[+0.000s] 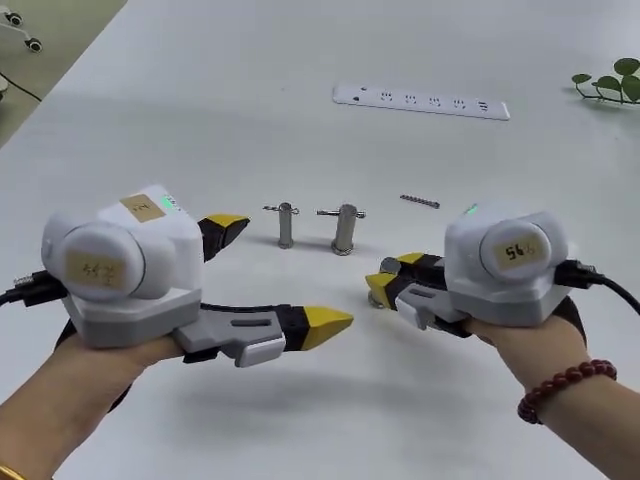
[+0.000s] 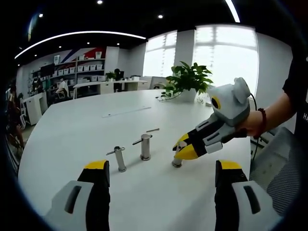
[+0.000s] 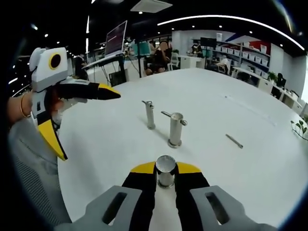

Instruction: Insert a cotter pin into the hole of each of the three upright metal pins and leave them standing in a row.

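The right gripper's jaws are clamped on the third pin, which stands upright on the table. The left gripper's jaws are wide apart, holding nothing. In the head view, at eleven o'clock from the held pin, the middle pin and end pin stand in line, each with a cotter pin through its hole. The last insertion looks to be in hand. Next, the left gripper probably has to fetch the loose cotter pin lying at one o'clock.

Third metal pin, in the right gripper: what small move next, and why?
Probably send the open left gripper to the loose cotter pin on the table: the other two pins already carry cotters, while the third pin, clamped by the right gripper, shows none.
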### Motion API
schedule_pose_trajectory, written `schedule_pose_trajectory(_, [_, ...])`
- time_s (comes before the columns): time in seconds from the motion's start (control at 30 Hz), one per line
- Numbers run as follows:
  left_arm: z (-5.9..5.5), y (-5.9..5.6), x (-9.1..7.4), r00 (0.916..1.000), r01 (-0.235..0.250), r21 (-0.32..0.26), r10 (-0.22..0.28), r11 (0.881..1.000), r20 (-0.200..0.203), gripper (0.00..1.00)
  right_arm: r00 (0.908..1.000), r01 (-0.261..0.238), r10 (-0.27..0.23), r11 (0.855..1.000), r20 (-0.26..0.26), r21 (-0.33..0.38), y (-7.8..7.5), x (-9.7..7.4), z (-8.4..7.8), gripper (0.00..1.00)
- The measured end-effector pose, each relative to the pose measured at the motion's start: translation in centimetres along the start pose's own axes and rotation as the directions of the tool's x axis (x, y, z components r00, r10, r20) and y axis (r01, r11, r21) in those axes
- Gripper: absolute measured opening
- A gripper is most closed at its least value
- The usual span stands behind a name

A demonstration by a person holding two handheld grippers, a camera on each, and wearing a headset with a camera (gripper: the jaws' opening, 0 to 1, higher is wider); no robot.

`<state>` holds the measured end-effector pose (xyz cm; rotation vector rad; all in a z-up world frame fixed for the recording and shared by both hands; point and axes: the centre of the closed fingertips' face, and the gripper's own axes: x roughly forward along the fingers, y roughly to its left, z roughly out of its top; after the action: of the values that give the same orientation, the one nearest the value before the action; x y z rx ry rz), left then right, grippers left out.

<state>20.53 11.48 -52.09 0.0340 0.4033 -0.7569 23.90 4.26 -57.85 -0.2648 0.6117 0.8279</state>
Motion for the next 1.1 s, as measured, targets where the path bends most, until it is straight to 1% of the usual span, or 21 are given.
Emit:
schedule_pose_trajectory(0.03, [0.0, 0.0, 0.0, 1.0000, -0.001, 0.000, 0.001, 1.000, -0.001, 0.90, 0.9998, 0.004, -0.003, 1.000, -0.019, 0.014, 0.0, 0.0, -0.4, 0.10])
schedule_pose_trajectory(0.1, [-0.1, 0.1, -0.1, 1.0000, -0.002, 0.001, 0.002, 1.000, -0.002, 0.90, 1.0000, 0.005, -0.005, 1.000, 0.000, 0.005, 0.0, 0.1, -0.2, 0.10])
schedule_pose_trajectory(0.17, [-0.1, 0.1, -0.1, 1.0000, -0.003, 0.000, 0.003, 1.000, -0.001, 0.90, 1.0000, 0.007, -0.007, 1.000, 0.003, 0.004, 0.1, 0.1, -0.2, 0.10])
schedule_pose_trajectory(0.3, [-0.1, 0.1, -0.1, 1.0000, -0.004, 0.002, 0.004, 1.000, -0.002, 0.90, 1.0000, -0.005, 0.005, 1.000, 0.007, 0.009, 0.3, -0.1, -0.1, 0.11])
schedule_pose_trajectory(0.63, [0.0, 0.1, -0.2, 1.0000, -0.005, 0.002, 0.005, 1.000, 0.003, 0.90, 0.9981, -0.058, 0.058, 0.998, 0.019, 0.008, 0.4, -1.5, 0.5, 0.15])
schedule_pose_trajectory(0.73, [0.2, 0.0, -0.2, 0.9999, -0.003, -0.001, 0.003, 1.000, 0.012, 0.90, 0.9958, -0.091, 0.091, 0.996, 0.010, 0.020, 0.5, -1.9, 0.5, 0.14])
schedule_pose_trajectory(0.8, [0.3, 0.0, -0.2, 0.9998, -0.001, -0.002, 0.001, 1.000, 0.019, 0.90, 0.9949, -0.101, 0.101, 0.995, 0.009, -0.003, 0.4, -2.1, 0.6, 0.14])
schedule_pose_trajectory(0.87, [0.3, 0.0, -0.2, 0.9998, -0.002, -0.001, 0.002, 1.000, 0.020, 0.90, 0.9936, -0.113, 0.112, 0.993, -0.002, -0.027, 0.4, -2.4, 0.7, 0.14])
schedule_pose_trajectory(0.9, [0.3, 0.0, -0.2, 0.9998, -0.002, -0.001, 0.002, 1.000, 0.019, 0.90, 0.9925, -0.122, 0.122, 0.992, -0.005, -0.030, 0.5, -2.6, 0.7, 0.14])
schedule_pose_trajectory(0.93, [0.4, 0.0, -0.3, 0.9998, -0.002, -0.002, 0.002, 1.000, 0.021, 0.90, 0.9908, -0.135, 0.135, 0.991, -0.003, -0.016, 0.5, -2.7, 0.8, 0.14])
schedule_pose_trajectory(1.0, [0.4, 0.0, -0.3, 0.9997, -0.003, -0.001, 0.003, 1.000, 0.023, 0.90, 0.9897, -0.143, 0.143, 0.990, 0.000, 0.001, 0.3, -2.8, 1.1, 0.14])
schedule_pose_trajectory(1.1, [0.4, 0.0, -0.3, 0.9997, -0.002, 0.001, 0.002, 1.000, 0.023, 0.90, 0.9899, -0.142, 0.142, 0.990, -0.003, -0.008, 0.0, -3.2, 1.6, 0.14])
